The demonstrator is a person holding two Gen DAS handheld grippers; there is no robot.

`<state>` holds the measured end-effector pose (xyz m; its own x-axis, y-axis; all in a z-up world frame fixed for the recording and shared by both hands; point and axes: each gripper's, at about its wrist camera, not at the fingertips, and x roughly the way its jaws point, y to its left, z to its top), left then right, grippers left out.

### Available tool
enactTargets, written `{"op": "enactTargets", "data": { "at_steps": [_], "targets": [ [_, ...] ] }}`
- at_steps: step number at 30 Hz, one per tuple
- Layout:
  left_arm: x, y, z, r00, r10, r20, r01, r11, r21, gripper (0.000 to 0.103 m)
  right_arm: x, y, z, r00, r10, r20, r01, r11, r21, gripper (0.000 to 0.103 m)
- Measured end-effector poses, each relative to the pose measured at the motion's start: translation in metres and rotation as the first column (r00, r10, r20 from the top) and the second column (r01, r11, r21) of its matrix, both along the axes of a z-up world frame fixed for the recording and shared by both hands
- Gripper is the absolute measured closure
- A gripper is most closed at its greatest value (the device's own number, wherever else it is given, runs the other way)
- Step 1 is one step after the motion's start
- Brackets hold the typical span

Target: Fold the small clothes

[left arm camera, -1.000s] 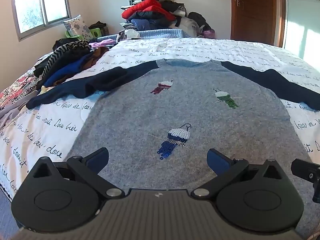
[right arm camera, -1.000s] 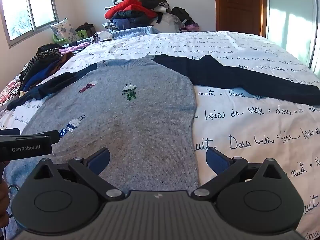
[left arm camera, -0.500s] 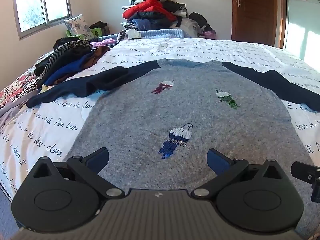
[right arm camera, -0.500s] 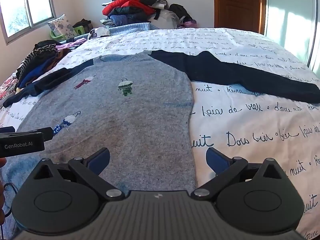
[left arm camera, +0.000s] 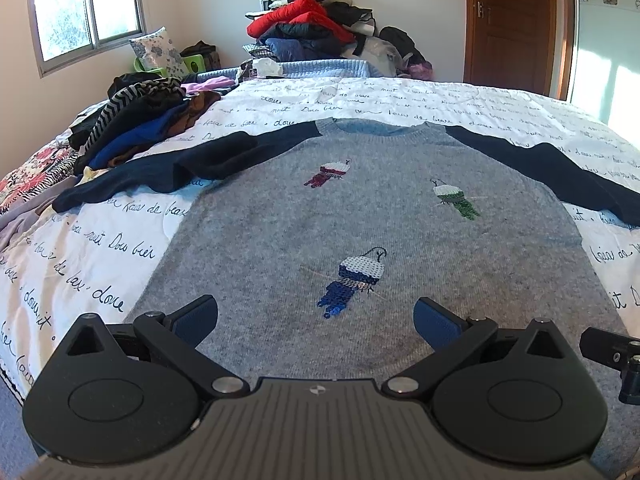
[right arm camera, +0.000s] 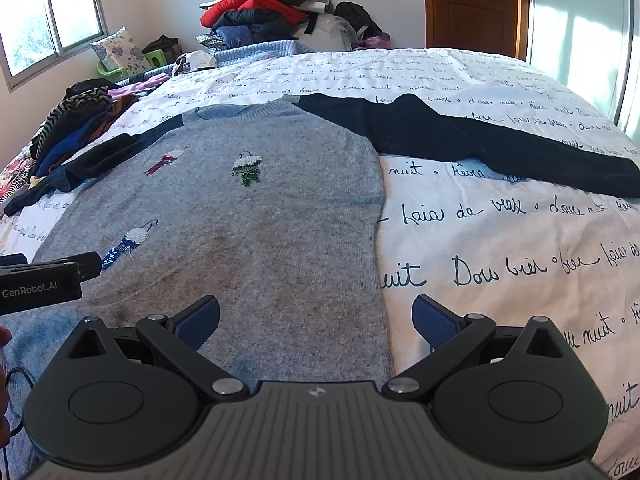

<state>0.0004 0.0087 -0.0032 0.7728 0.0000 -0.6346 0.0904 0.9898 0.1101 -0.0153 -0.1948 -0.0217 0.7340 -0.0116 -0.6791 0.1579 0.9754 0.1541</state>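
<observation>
A small grey sweater with dark navy sleeves and three sequin birds lies flat, front up, on the bed, also in the right wrist view. Its left sleeve is bunched; its right sleeve stretches out to the right. My left gripper is open and empty above the sweater's lower hem. My right gripper is open and empty over the hem's right corner. The left gripper's body shows at the right wrist view's left edge.
The bed has a white cover with black script. A heap of folded and loose clothes lies along the bed's left side. A tall clothes pile stands beyond the bed's far end. A wooden door is at the back right.
Both grippers have drifted slightly, the right wrist view shifting a little to the right along the hem. Both stay open. The sweater has not moved.
</observation>
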Motion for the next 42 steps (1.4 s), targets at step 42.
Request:
{"op": "enactTargets", "data": {
  "at_steps": [42],
  "targets": [
    [-0.0068,-0.0042,0.0021,0.999,-0.04,0.023,0.04,0.999,-0.012,0.0,0.0004,-0.0049,-0.0032,1.0,-0.012,-0.005,0.013,1.0,0.004,0.0]
  ]
}}
